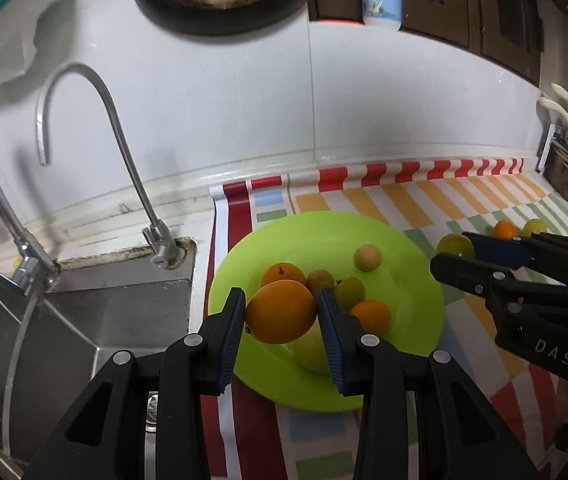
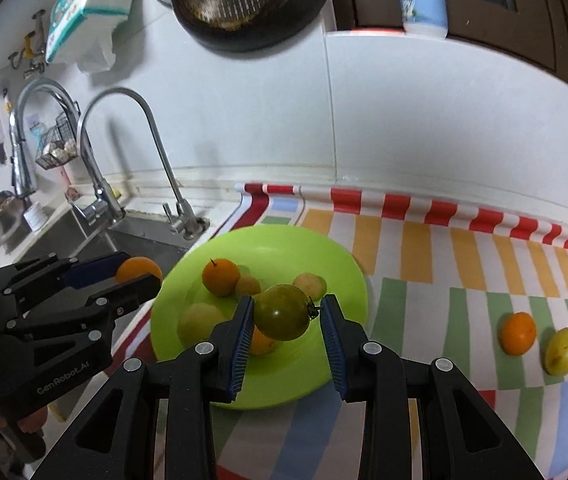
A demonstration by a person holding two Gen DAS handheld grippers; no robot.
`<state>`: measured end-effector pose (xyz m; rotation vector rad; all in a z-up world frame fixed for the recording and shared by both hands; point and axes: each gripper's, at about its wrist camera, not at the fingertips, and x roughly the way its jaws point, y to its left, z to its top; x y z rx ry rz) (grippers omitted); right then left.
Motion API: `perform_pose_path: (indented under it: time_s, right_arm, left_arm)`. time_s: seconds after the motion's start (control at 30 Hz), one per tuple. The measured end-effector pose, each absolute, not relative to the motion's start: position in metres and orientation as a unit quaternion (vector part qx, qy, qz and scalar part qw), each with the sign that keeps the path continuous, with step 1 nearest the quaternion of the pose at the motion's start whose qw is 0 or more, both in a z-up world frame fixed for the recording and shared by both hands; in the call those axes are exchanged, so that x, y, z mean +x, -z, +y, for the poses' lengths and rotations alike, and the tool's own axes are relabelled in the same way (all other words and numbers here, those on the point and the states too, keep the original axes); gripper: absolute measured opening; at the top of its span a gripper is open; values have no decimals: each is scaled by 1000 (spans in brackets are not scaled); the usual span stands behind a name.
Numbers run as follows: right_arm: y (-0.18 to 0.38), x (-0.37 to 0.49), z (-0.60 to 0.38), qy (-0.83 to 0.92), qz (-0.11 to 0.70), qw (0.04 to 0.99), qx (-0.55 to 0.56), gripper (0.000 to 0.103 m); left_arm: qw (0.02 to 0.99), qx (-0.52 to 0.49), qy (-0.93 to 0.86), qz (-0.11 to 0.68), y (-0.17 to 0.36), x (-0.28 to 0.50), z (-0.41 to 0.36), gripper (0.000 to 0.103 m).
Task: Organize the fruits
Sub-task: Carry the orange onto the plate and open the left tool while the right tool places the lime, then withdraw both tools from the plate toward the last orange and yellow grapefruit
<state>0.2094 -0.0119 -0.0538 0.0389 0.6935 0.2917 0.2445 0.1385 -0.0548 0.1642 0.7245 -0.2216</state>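
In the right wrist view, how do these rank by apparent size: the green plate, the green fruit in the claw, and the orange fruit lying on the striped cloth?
1. green plate
2. green fruit, though it looks bigger because it is nearest the camera
3. orange fruit

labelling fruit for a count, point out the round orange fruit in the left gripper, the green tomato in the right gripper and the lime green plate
round orange fruit [image 1: 282, 312], left wrist view, middle of its skin
green tomato [image 2: 282, 312], right wrist view, middle of its skin
lime green plate [image 1: 411, 304], left wrist view, bare right side
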Motion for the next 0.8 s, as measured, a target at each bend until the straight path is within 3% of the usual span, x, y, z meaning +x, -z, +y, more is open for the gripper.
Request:
perform_pose_path:
  time_s: [0.33, 0.47, 0.63, 0.73, 0.8]
  right_arm:
    - [81, 242, -7, -137, 369, 919, 18, 35]
    - [84, 246, -5, -138, 369, 919, 19, 35]
    - [78, 240, -6, -133, 365, 921, 19, 36]
    - [72, 233, -8, -124, 357, 926, 19, 36]
    - [68, 229, -11, -117, 353, 928, 22, 44]
  left_arm:
    - [919, 80, 122, 367, 77, 272, 143, 37]
    - [919, 79, 125, 367, 79, 272, 143, 48]
    - [922, 69, 121, 361, 71, 266, 144, 49]
    - [924, 66, 117, 358, 66, 261, 145, 54]
    - [926, 65, 115, 354, 62, 257, 145, 55]
